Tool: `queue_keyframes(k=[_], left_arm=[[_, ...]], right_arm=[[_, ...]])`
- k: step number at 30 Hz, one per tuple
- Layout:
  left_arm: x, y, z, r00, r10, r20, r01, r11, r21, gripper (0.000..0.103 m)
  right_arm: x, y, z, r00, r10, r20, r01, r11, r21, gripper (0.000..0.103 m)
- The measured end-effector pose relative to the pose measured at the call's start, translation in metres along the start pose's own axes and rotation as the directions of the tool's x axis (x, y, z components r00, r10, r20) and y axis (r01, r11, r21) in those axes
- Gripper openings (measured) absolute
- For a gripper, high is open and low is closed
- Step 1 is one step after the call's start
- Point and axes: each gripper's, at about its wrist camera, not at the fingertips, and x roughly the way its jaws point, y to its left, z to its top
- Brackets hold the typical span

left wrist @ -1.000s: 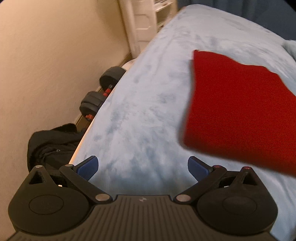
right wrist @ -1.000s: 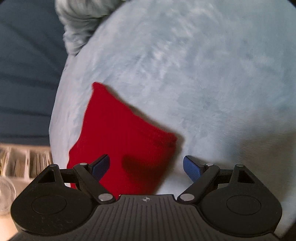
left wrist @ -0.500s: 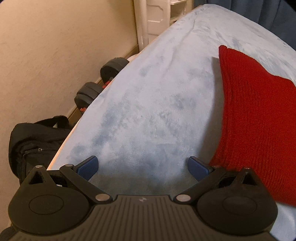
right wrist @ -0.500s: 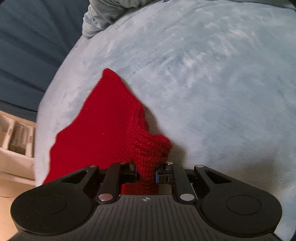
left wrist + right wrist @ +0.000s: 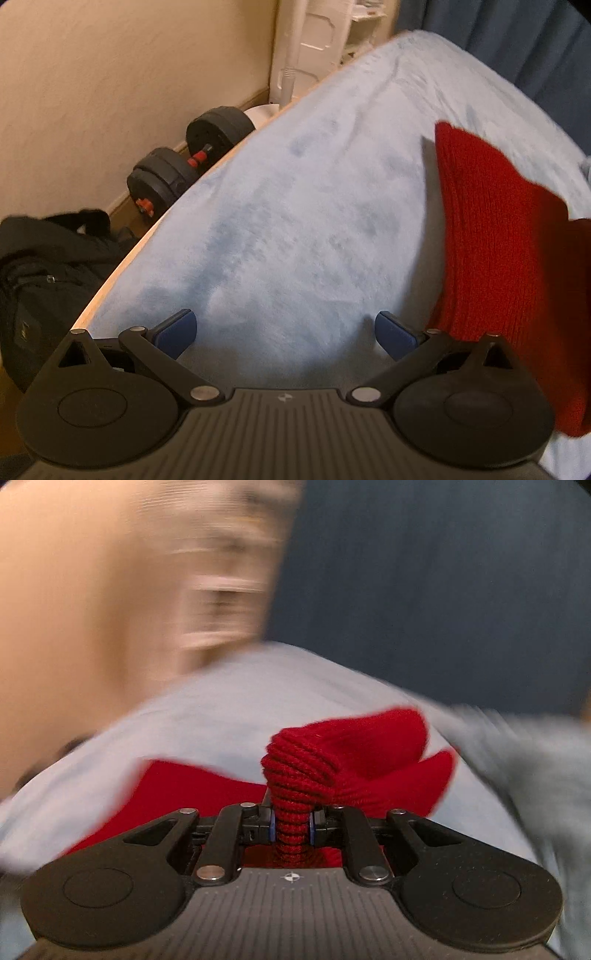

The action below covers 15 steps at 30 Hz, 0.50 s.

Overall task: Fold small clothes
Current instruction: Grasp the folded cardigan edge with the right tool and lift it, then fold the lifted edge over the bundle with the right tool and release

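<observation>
A red knitted garment (image 5: pixel 495 251) lies on the light blue fleece bed cover (image 5: pixel 295 206), at the right of the left wrist view, partly raised. My left gripper (image 5: pixel 284 332) is open and empty, low over the cover just left of the garment. My right gripper (image 5: pixel 291 827) is shut on a bunched corner of the red garment (image 5: pixel 295 775) and holds it lifted, the rest trailing on the cover (image 5: pixel 229 709). The right wrist view is motion blurred.
Two black dumbbells (image 5: pixel 184 162) and a black bag (image 5: pixel 48 269) lie on the floor by the beige wall left of the bed edge. A white shelf unit (image 5: pixel 317 44) stands at the far end. Dark blue curtain (image 5: pixel 443 590) behind; grey cloth (image 5: pixel 535 760) at right.
My right gripper closed on the garment's corner and lifted it, swinging round toward the wall and curtain. In the left view the garment has shifted right and risen.
</observation>
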Motion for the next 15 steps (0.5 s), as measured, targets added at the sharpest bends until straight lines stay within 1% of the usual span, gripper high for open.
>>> queue_keyframes(k=[1, 2, 3, 4, 5, 6, 7, 9, 10, 11, 12, 13, 14, 15], left_arm=[[-0.001, 0.005, 0.002, 1.0, -0.008, -0.002, 0.008, 1.0, -0.021, 0.103], [-0.001, 0.009, 0.003, 1.0, -0.014, -0.003, 0.014, 0.999, -0.038, 0.103], [-0.001, 0.012, 0.004, 1.0, -0.019, -0.004, 0.019, 0.998, -0.052, 0.103], [-0.002, 0.015, 0.004, 1.0, -0.023, -0.002, 0.022, 0.998, -0.06, 0.103], [-0.002, 0.016, 0.005, 1.0, -0.025, -0.003, 0.025, 0.998, -0.062, 0.103], [-0.003, 0.015, 0.005, 1.0, -0.029, -0.004, 0.029, 0.998, -0.063, 0.103], [-0.003, 0.016, 0.005, 0.999, -0.032, -0.005, 0.032, 0.998, -0.063, 0.103], [-0.004, 0.015, 0.006, 0.999, -0.041, -0.007, 0.041, 0.997, -0.062, 0.103], [-0.004, 0.015, 0.006, 0.999, -0.046, -0.01, 0.045, 0.997, -0.063, 0.103], [-0.004, 0.015, 0.007, 0.999, -0.049, -0.012, 0.048, 0.997, -0.063, 0.103], [-0.004, 0.015, 0.007, 0.999, -0.052, -0.012, 0.051, 0.997, -0.065, 0.103], [-0.003, 0.016, 0.008, 0.998, -0.056, -0.011, 0.055, 0.996, -0.073, 0.103], [-0.003, 0.018, 0.007, 0.998, -0.063, -0.011, 0.062, 0.995, -0.082, 0.103], [-0.003, 0.021, 0.008, 0.998, -0.068, -0.009, 0.067, 0.993, -0.093, 0.103]], right_arm=[[0.004, 0.03, -0.006, 0.998, 0.061, -0.021, -0.063, 0.995, -0.079, 0.016], [0.012, 0.06, -0.017, 0.989, 0.124, -0.075, -0.134, 0.98, -0.149, 0.016], [0.019, 0.081, -0.029, 0.978, 0.161, -0.133, -0.184, 0.965, -0.186, 0.016], [0.025, 0.095, -0.04, 0.968, 0.178, -0.177, -0.214, 0.953, -0.212, 0.016], [0.027, 0.106, -0.05, 0.968, 0.166, -0.187, -0.208, 0.949, -0.235, 0.016], [0.026, 0.109, -0.055, 0.974, 0.143, -0.173, -0.183, 0.952, -0.245, 0.017], [0.025, 0.107, -0.054, 0.976, 0.139, -0.166, -0.175, 0.958, -0.228, 0.017], [0.023, 0.099, -0.05, 0.974, 0.164, -0.159, -0.192, 0.963, -0.186, 0.02], [0.02, 0.096, -0.048, 0.971, 0.185, -0.153, -0.212, 0.96, -0.183, 0.023], [0.015, 0.098, -0.048, 0.967, 0.205, -0.151, -0.231, 0.955, -0.185, 0.031], [0.013, 0.098, -0.048, 0.959, 0.238, -0.153, -0.264, 0.947, -0.183, 0.045], [0.01, 0.098, -0.05, 0.946, 0.285, -0.152, -0.309, 0.935, -0.172, 0.051], [0.005, 0.098, -0.056, 0.933, 0.329, -0.147, -0.351, 0.923, -0.157, 0.061], [-0.001, 0.1, -0.058, 0.923, 0.357, -0.142, -0.376, 0.915, -0.144, 0.07]])
